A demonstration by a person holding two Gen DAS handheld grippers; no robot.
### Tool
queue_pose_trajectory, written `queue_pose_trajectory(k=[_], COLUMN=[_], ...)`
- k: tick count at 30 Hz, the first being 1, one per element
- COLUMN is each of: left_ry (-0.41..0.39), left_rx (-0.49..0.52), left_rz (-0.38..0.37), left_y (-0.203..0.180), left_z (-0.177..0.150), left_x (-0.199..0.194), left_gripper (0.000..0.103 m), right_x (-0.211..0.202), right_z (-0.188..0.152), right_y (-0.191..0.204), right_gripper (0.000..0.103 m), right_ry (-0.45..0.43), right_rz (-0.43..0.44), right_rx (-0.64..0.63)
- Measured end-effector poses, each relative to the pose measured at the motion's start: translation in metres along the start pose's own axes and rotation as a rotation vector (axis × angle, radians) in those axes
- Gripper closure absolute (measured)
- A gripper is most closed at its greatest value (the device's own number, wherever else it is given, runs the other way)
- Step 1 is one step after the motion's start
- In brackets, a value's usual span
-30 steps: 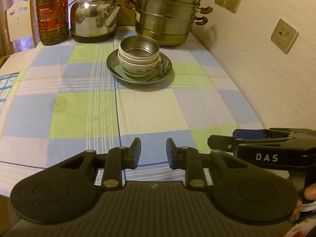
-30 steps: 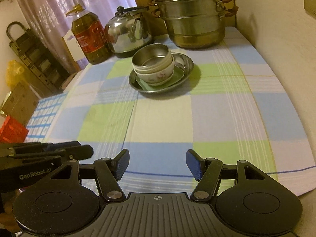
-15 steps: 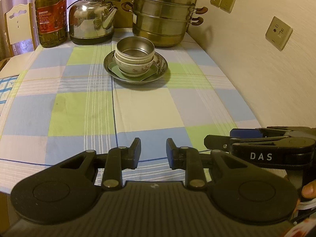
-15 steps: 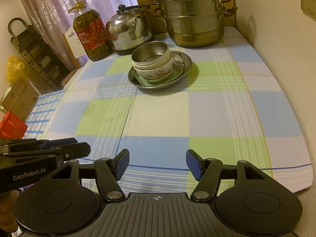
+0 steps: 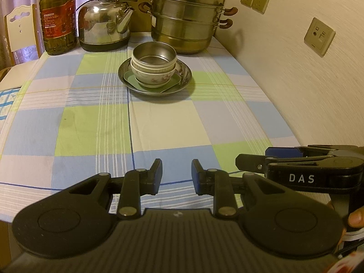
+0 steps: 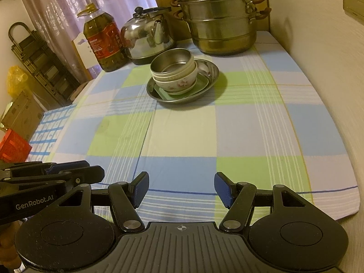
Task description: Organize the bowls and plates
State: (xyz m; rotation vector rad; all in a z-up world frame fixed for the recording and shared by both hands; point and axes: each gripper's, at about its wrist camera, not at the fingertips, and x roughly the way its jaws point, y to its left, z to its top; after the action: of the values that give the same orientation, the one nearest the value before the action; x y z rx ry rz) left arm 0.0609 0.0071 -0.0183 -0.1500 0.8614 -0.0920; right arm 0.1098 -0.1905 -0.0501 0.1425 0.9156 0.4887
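On the table (image 5: 159,136), covered in a checked blue, green and white cloth, the dishes are already gathered into one pile toward the far side, well apart from both grippers and just in front of the big steel steamer pot (image 5: 186,20) and the kettle (image 5: 104,20). Largest in the pile is the round steel plate (image 5: 186,77) at the bottom: stiff and probably light, with a low smooth rim that looks slippery, so the exposed right edge of that rim seems the best place to pinch if the whole pile must travel. Resting in it is a green square dish (image 5: 129,78), flat and mostly covered, hard to reach until the bowls come off. On that stands a white flowered bowl (image 5: 154,77), probably ceramic, so heavier and liable to chip; I would take it by its rim wall. Nested at the top is a steel bowl (image 5: 154,55), thin, light and slick, best gripped over its upright rim, one finger inside. The pile looks top-heavy and could slide on the dish. The left gripper (image 5: 177,176) hangs over the near table edge with its jaws narrowly parted and nothing between them; the right gripper (image 6: 181,188) has its jaws wide apart, also empty
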Motion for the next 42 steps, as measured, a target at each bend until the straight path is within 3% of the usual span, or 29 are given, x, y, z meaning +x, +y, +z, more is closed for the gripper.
queue_pose_trajectory(k=[42], left_ry=[0.0], left_rx=[-0.002], left_rz=[0.007], left_y=[0.0037], left_z=[0.003], left_x=[-0.0003], left_gripper=[0.079], right_x=[0.0004], right_z=[0.0032], right_y=[0.0004], right_gripper=[0.039], right_ry=[-0.001], right_rz=[0.002], right_rx=[-0.001])
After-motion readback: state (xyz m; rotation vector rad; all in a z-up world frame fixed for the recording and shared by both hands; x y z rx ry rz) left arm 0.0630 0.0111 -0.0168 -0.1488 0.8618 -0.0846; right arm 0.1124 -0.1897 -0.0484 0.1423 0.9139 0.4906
